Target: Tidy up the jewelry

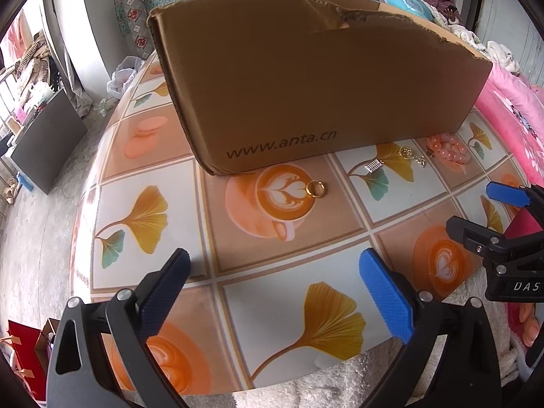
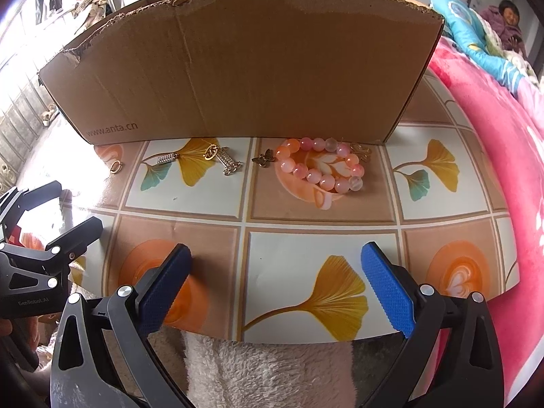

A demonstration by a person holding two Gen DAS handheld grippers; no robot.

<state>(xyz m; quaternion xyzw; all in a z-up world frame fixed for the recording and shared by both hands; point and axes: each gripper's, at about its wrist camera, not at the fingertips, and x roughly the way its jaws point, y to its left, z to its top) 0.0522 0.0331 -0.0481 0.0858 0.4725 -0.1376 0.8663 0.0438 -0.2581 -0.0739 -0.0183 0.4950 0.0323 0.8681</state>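
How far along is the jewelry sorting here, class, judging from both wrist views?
Nothing looks done yet. The gold ring, small charms and pink bead bracelet all lie loose on the table in front of the cardboard box. Nothing is in hand: the left gripper and right gripper hover with jaws open and empty. Every piece is left.

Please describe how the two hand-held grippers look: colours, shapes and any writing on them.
Both are black frames with triangular cut-outs and silver rivets, ending in flat blue textured pads on the jaws. The left gripper appears from the right camera with pale lettering "GenRobot.AI" on its body. The right gripper appears from the left camera with white letters "DAS" visible. No cables show.
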